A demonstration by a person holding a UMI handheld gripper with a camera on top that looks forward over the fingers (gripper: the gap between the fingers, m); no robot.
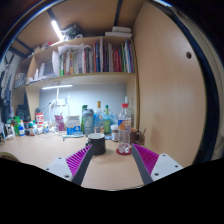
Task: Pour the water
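Your gripper (112, 163) is spread wide and holds nothing. Just beyond its fingers on the wooden desk (45, 150) stand a dark cup (97, 144) and a clear glass (124, 143); their contents can't be told. Bottles (100, 119) line up behind.

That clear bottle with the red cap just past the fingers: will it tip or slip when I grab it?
The bottle stands tall and narrow on the desk, so a push near its cap would probably tip it. Its clear, smooth wall may be slippery; grip low on the body. The gripper is open, with the dark cup close beside the bottle, so approach carefully.
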